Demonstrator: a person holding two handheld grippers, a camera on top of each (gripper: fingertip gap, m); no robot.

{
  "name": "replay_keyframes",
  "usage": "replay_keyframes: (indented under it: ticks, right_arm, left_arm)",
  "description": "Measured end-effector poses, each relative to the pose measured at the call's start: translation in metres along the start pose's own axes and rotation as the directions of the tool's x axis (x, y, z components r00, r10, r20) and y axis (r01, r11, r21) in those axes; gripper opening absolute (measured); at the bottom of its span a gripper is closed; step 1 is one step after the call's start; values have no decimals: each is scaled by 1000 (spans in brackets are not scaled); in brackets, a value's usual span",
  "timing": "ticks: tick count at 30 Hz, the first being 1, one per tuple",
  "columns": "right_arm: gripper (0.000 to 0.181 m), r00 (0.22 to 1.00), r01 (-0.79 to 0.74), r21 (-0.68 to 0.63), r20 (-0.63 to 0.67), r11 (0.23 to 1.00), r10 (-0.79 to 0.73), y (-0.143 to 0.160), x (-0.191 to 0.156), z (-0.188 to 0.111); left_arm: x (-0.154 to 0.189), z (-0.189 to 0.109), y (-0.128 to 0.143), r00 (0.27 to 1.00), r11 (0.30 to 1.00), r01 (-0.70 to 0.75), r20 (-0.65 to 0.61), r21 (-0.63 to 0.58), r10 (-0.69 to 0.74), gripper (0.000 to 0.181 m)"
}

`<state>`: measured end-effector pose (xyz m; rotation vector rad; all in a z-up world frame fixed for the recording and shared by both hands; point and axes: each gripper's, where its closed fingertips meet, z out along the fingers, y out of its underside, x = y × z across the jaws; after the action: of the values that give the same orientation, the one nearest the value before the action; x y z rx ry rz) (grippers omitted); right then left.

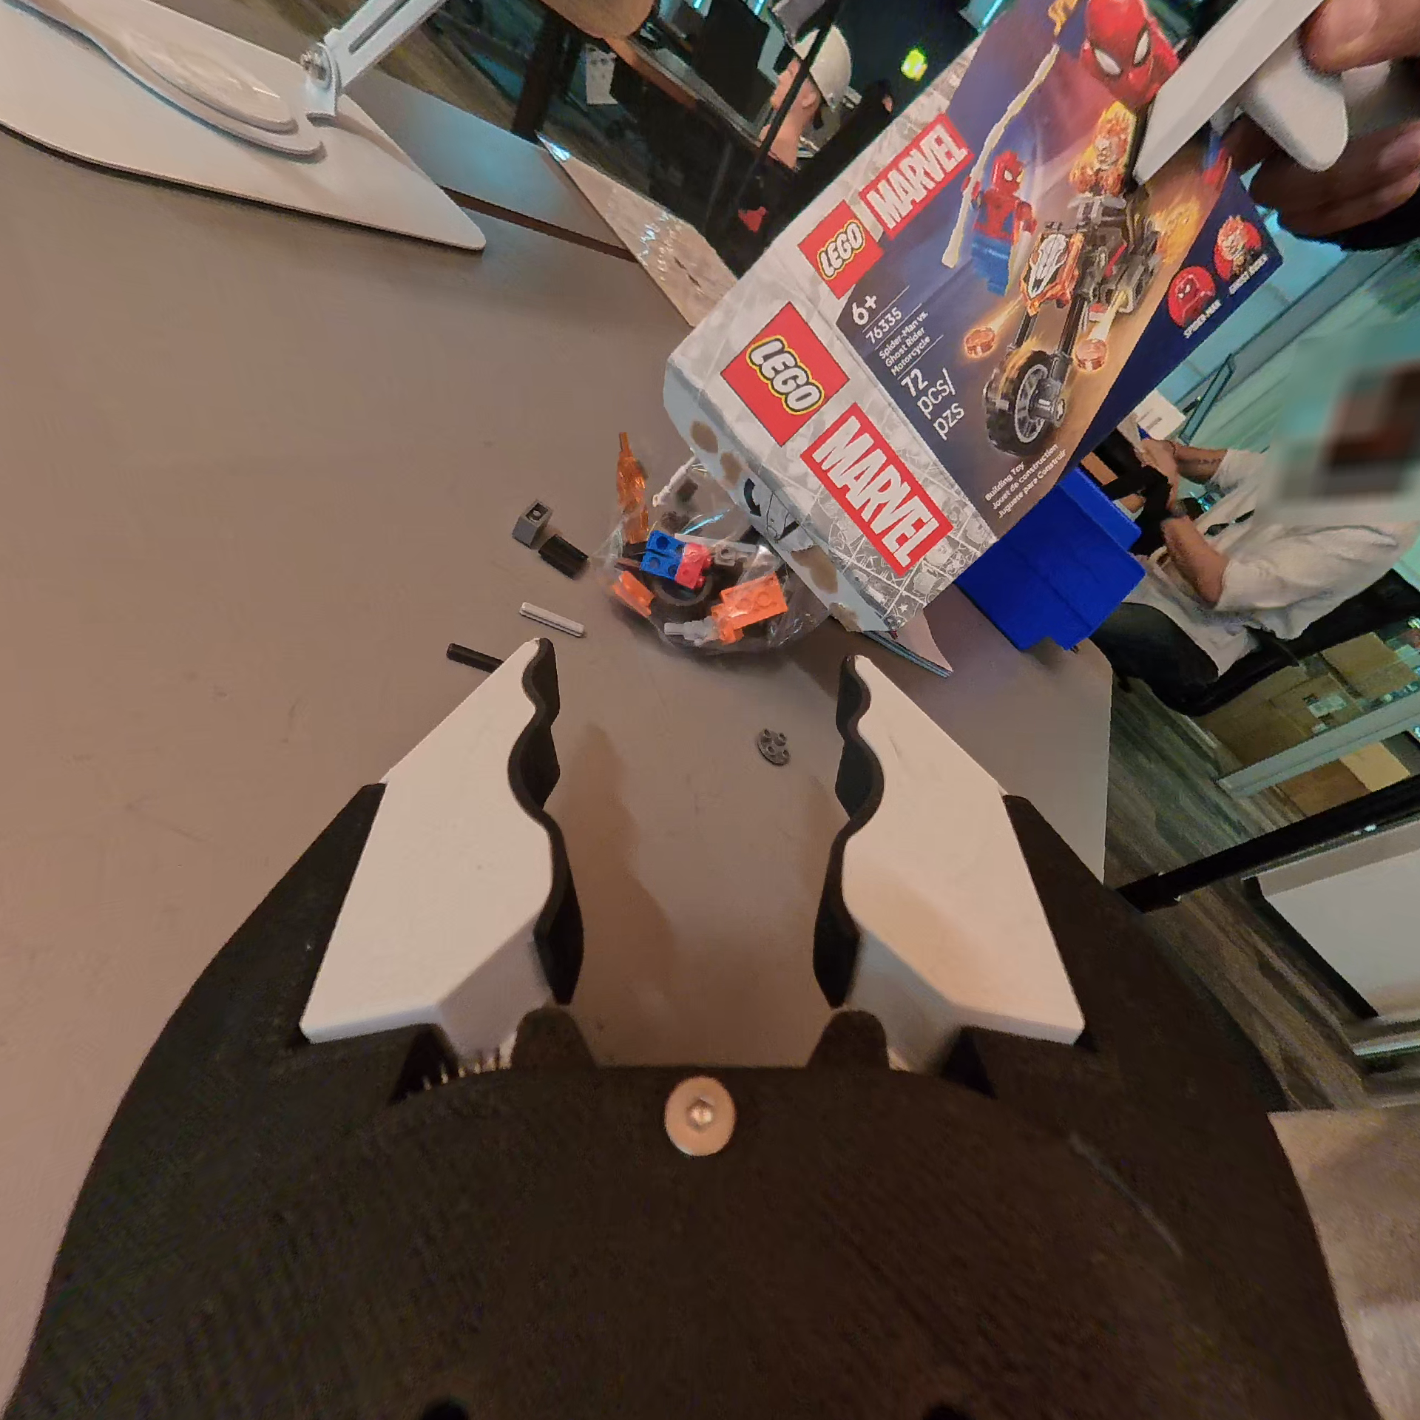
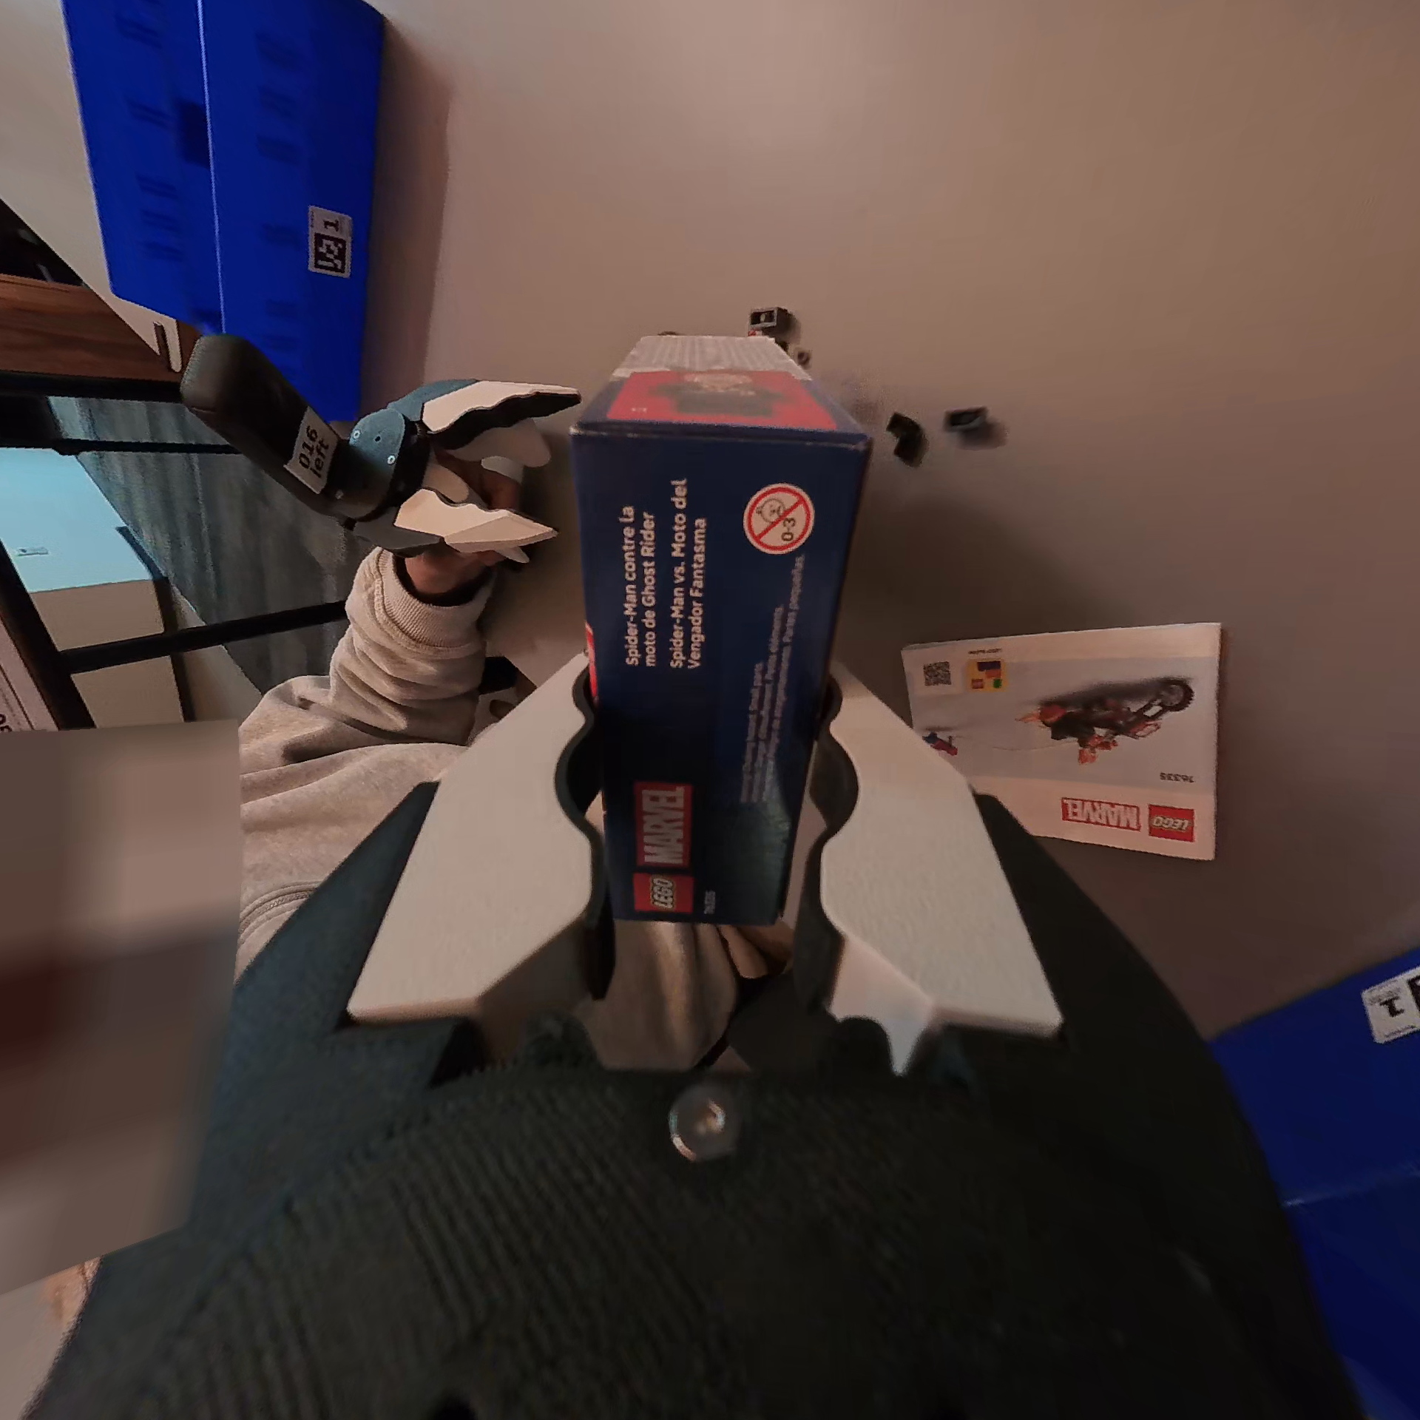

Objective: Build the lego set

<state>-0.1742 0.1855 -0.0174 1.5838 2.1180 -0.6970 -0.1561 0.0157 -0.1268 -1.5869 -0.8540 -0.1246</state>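
Note:
My right gripper (image 2: 711, 676) is shut on the lego box (image 2: 722, 599) and holds it tilted above the grey table (image 1: 230, 461). The box (image 1: 960, 307) also shows in the left wrist view, lower end down by a clear bag of orange, blue, red and black pieces (image 1: 691, 584). Loose pieces lie near the bag: a grey brick (image 1: 532, 522), a black brick (image 1: 563, 555), a grey axle (image 1: 552, 619), a black pin (image 1: 472, 655) and a round dark plate (image 1: 774, 747). My left gripper (image 1: 695, 661) is open and empty, low over the table just short of the bag.
The instruction booklet (image 2: 1068, 738) lies flat to the right of the box. Blue bins stand at the table's edge (image 2: 230, 154) and near right (image 2: 1345, 1114). A white lamp base (image 1: 230, 154) stands at the far left. A seated person (image 1: 1245, 538) is beyond the table. My hands' fingertips stand some 20 cm from each other. About 5 cm separates my left fingertips from the black pin (image 1: 472, 655). The grey brick (image 1: 532, 522) is closer to my left gripper, around 10 cm from its tips; the right tips are 20 cm off. My right wrist view (image 2: 763, 319) looks at it from another angle.

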Motion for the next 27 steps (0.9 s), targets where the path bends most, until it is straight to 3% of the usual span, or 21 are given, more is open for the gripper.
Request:
replay_keyframes:
  ticks: [17, 27]
  right_arm:
    - [53, 1000, -8, 32, 14, 999, 7, 0, 6, -17]
    - [53, 991, 133, -74, -6, 988, -134, -14, -38, 24]
  left_arm:
    - [0, 0, 0, 1000, 1000, 2, -2, -3, -2, 72]
    - [-1, -1, -1, 1000, 1000, 9, 2, 5, -9, 72]
